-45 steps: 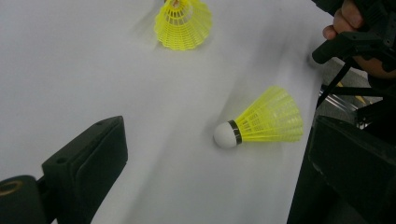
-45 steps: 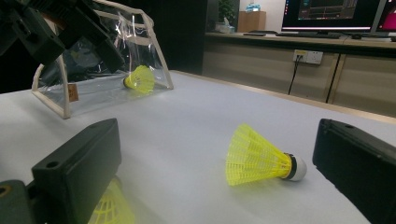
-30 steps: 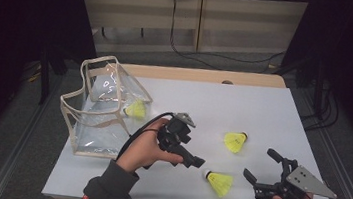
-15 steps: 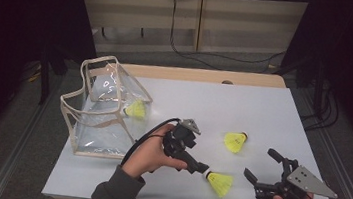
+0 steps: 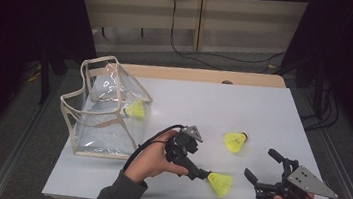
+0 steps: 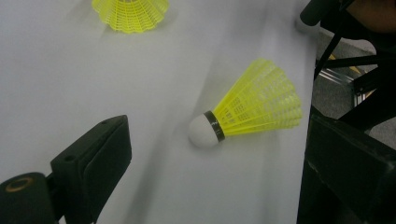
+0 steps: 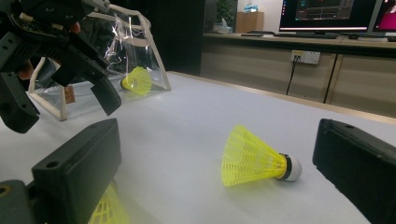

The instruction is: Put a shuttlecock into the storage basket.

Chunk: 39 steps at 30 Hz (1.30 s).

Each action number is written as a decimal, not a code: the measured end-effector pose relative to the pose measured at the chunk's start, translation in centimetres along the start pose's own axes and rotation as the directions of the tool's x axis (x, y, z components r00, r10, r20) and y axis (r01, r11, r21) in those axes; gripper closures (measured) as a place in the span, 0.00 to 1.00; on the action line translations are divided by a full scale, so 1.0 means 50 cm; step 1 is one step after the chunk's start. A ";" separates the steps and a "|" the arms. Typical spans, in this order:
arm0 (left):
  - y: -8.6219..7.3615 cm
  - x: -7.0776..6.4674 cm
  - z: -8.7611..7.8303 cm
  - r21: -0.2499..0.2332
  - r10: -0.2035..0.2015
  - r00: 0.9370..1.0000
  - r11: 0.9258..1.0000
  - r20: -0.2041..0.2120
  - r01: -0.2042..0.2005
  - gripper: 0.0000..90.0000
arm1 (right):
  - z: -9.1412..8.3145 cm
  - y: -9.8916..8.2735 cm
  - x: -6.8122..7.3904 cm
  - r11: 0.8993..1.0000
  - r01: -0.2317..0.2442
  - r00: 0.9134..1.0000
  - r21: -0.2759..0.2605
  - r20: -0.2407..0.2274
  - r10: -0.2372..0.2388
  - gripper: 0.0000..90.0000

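Observation:
A yellow shuttlecock lies on its side near the white table's front edge. My left gripper is open right by its cork. In the left gripper view the shuttlecock lies between the two spread jaws, untouched, white cork toward me. My right gripper stands open at the front right with nothing in it. In its own view a second shuttlecock lies ahead between its jaws, farther off. That second shuttlecock rests mid-table. A third shuttlecock sits inside the clear bag.
The clear bag with beige trim stands open at the table's left. The white table has bare room at the back and right. Its front edge runs close under both hands. Cables and a wooden panel lie beyond the far edge.
My left gripper has moved right and toward the front edge, up to the front shuttlecock. The right gripper and the shuttlecocks have stayed put.

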State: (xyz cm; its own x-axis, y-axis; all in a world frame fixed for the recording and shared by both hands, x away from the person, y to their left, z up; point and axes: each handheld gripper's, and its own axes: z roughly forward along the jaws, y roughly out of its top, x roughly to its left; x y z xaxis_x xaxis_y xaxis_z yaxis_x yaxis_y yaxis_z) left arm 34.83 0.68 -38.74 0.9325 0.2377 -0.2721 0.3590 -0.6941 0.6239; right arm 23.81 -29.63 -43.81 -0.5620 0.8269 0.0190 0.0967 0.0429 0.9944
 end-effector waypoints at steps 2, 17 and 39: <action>-0.002 0.000 0.006 0.001 0.001 1.000 1.000 0.006 -0.001 0.08 | 0.000 0.000 0.000 1.000 0.000 1.000 -0.001 0.000 0.000 0.01; -0.012 -0.002 0.065 0.082 0.059 0.998 0.995 0.021 -0.060 0.16 | 0.006 0.001 0.002 1.000 0.009 1.000 0.000 -0.009 -0.009 0.01; -0.013 -0.004 0.097 0.103 0.157 0.987 0.982 0.042 -0.161 0.38 | 0.008 0.001 0.005 1.000 0.008 1.000 0.004 -0.013 -0.008 0.01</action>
State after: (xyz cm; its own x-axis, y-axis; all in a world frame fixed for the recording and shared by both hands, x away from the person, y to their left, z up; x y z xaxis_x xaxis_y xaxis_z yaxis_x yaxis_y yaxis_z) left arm 34.21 -2.23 -42.65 0.9747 0.0970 -0.2012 0.1984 -0.7897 0.5805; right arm 23.99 -29.21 -43.77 -0.5732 0.8193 0.0128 0.0956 0.0514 0.9941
